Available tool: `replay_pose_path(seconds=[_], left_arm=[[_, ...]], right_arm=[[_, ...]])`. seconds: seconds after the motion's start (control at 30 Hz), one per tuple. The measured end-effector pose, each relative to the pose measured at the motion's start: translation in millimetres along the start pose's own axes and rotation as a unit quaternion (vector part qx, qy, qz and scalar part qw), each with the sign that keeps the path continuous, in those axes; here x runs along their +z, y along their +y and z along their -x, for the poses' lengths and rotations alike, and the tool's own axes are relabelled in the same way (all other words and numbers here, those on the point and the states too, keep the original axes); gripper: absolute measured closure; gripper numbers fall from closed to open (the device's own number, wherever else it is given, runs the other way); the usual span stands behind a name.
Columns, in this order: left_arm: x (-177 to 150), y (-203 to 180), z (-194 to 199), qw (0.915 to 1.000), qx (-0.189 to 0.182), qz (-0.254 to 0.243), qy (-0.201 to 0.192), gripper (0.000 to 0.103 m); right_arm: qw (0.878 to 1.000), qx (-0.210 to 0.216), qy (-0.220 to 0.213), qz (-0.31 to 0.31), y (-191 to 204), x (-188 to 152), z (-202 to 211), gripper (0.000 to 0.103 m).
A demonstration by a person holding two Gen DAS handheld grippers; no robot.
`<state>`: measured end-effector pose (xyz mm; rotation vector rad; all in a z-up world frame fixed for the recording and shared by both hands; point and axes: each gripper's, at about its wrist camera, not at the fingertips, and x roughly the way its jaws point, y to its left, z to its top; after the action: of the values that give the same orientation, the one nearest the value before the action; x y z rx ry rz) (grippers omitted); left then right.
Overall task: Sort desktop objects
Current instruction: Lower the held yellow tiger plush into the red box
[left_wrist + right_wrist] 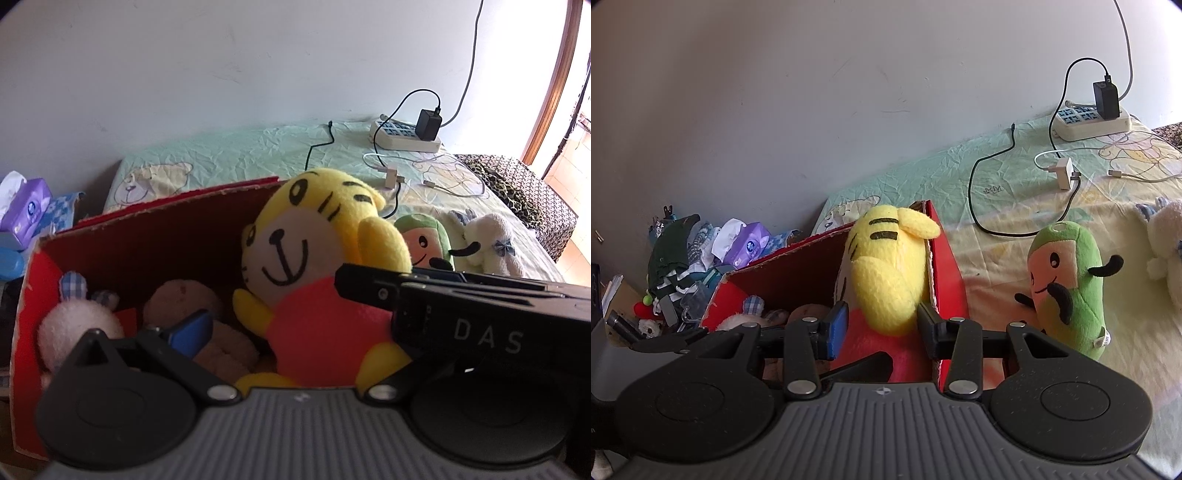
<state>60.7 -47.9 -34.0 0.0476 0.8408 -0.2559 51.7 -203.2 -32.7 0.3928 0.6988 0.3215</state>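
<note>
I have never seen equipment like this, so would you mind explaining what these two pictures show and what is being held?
A person holds a hand-operated two-finger gripper in each hand; each carries a wide-angle camera looking along its fingers, so the black parts at the bottom of both pictures are the tools themselves. One picture is from the left gripper, which is open over the red cardboard box. The other is from the right gripper, whose fingers press both sides of a yellow tiger plush at the box. A pink plush and a brown plush already lie inside. A green plush and a white plush remain on the sheet.

bed (923, 177), red box (947, 269), plush toys (1067, 284), chargers (1065, 168)
</note>
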Motion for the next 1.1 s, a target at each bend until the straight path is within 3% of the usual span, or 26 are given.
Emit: replay_pose_path(seconds=[1.1], left_arm=[[3.4, -12.6, 12.1, 0.9992, 0.038, -0.009, 0.002, 0.0]], right_arm=[[1.0, 0.021, -0.014, -0.012, -1.3, -0.7, 15.1, 0.056]])
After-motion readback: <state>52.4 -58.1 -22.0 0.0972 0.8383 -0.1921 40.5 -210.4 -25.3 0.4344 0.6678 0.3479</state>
